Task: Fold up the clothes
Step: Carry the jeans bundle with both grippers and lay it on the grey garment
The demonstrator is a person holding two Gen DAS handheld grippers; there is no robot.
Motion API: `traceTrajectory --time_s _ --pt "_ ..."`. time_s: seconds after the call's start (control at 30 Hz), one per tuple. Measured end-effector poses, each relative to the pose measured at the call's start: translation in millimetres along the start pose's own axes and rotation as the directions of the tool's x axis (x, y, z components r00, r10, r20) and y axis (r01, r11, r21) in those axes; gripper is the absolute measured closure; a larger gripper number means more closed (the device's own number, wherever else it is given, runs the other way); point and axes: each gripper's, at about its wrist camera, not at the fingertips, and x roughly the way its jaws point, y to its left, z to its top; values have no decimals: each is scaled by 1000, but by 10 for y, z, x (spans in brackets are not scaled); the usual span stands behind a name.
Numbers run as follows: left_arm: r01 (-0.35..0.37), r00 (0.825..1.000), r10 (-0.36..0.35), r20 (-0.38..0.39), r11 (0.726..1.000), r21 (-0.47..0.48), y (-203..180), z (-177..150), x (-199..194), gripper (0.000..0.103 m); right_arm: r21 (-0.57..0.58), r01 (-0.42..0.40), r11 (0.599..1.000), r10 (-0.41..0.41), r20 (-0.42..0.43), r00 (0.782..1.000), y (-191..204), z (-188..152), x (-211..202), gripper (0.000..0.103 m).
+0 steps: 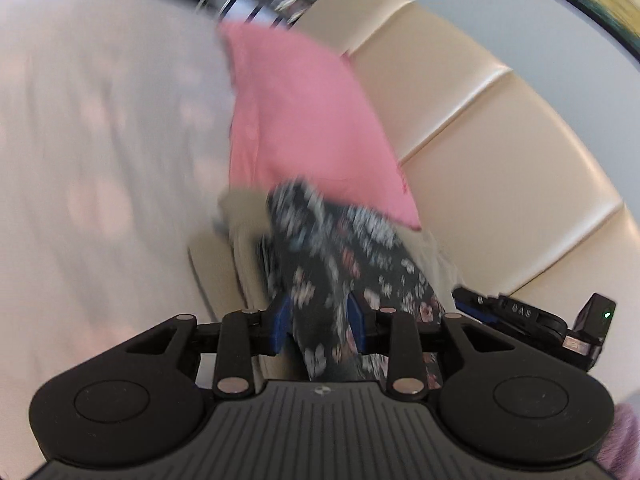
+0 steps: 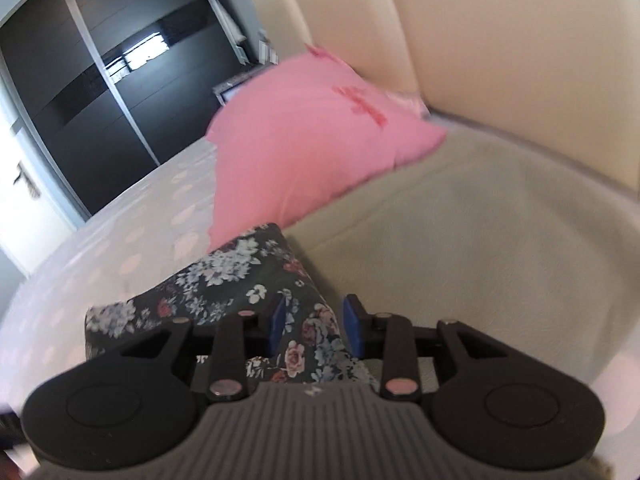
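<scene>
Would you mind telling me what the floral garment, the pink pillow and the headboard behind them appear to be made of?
Floral garment: thin, soft woven or knit fabric, matte; it drapes limply between both claws.
Pink pillow: matte cloth cover, probably cotton, over plump soft filling; red lettering near one corner.
Headboard: cream padded panels, likely leather or faux leather, judging by the soft sheen and stitched seams.

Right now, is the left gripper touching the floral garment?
Touching. In the left wrist view, the left gripper has both blue pads against the floral garment, which passes between them.
</scene>
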Motion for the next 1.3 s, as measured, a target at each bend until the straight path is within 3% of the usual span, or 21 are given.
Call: traceTrajectory --time_s 0.07,0.17,0.33,0.43,0.53,0.63,0.83,0.9,0.93,1.0,1.1,1.3 --pt "-41 998 36 42 993 109 -172 97 -40 75 -6 -21 1000 21 -16 1000 33 -58 -64 101" --pt "-51 999 48 22 983 176 -336 162 102 78 -41 1 999 -3 -33 999 86 -162 -43 101" --pt "-154 984 172 -50 954 259 -361 72 580 83 -44 77 996 -80 -66 995 34 -285 181 102" --pt "-200 968 233 -97 942 270 -268 -2 787 83 -57 91 994 -96 -89 991 3 -359 314 102" --pt "-213 959 250 -130 945 249 -160 -57 885 81 -70 94 993 -101 -95 990 -14 -409 416 103" --pt "-217 959 250 -135 950 223 -121 -85 862 76 -63 97 993 -103 -102 989 -32 -404 471 103" --pt "-147 983 174 -66 945 293 -355 -149 428 76 -137 61 989 -68 -49 996 43 -298 78 95" --pt "-102 990 130 -55 928 358 -543 -256 262 76 -185 40 982 -48 -39 998 63 -306 -119 78" --pt "-92 991 121 -50 912 400 -649 -327 205 76 -219 42 975 -52 -43 998 83 -325 -198 77" --pt "-97 990 133 -49 887 452 -817 -485 127 76 -275 54 960 -72 -53 996 112 -397 -326 77" --pt "-101 982 164 -91 870 483 -934 -669 157 76 -297 52 953 -82 -89 993 114 -529 -386 77" --pt "-131 960 231 -159 872 472 -837 -873 426 76 -288 72 955 -118 -146 982 64 -802 -252 78"
